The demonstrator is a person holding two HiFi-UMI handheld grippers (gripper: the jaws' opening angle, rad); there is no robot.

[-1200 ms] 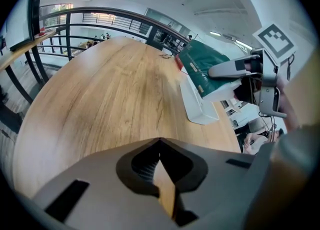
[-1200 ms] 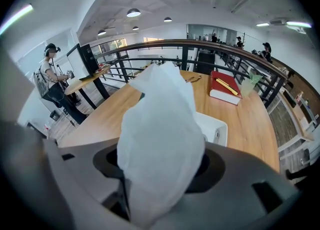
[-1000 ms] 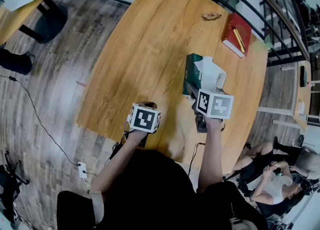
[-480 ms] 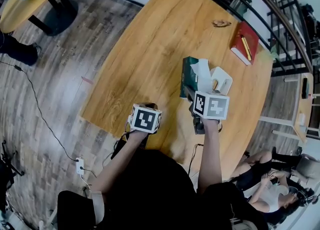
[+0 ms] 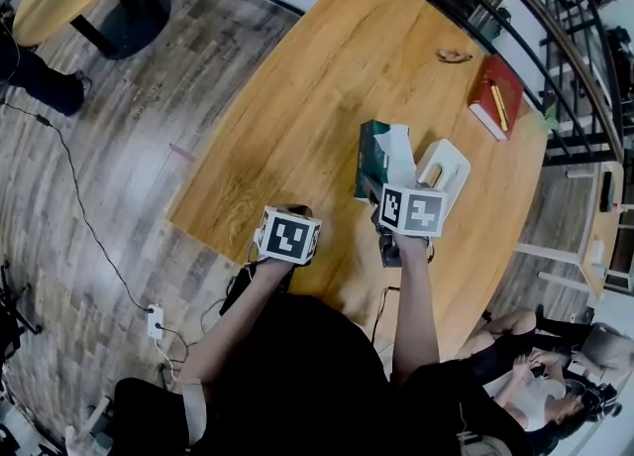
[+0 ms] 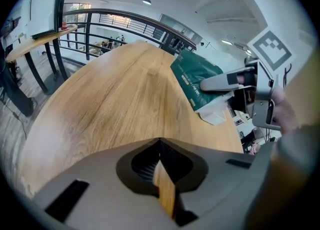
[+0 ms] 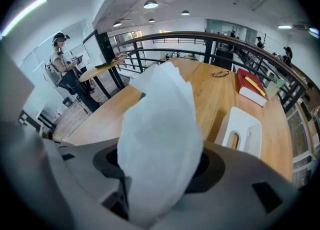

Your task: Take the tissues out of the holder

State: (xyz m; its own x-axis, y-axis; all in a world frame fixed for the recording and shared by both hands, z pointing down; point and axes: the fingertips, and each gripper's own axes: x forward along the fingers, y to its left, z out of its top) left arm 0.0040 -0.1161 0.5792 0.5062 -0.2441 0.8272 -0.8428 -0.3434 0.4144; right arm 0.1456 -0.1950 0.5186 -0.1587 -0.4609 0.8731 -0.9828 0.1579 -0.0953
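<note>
A green tissue pack (image 5: 370,155) with a white tissue (image 5: 399,144) sticking out of its top is held over the wooden table (image 5: 297,117). My right gripper (image 5: 381,186) is shut on the pack. In the right gripper view the tissue (image 7: 162,129) fills the space between the jaws of that gripper (image 7: 160,179) and hides the pack. The white holder (image 5: 443,167) lies on the table just right of the pack, its slot (image 7: 233,140) showing. My left gripper (image 5: 287,236) hovers near the table's front edge, jaws shut (image 6: 162,184) on nothing. In its view the green pack (image 6: 192,76) sits ahead to the right.
A red book (image 5: 500,97) lies at the table's far right edge, with a small dark object (image 5: 456,55) beyond the holder. A metal railing (image 7: 200,36) runs behind the table. A person sits on the floor at lower right (image 5: 540,385). A cable (image 5: 79,236) crosses the wooden floor at left.
My right gripper has drawn the tissue pack to the left, away from the white holder, which now shows in full. The left gripper has hardly shifted.
</note>
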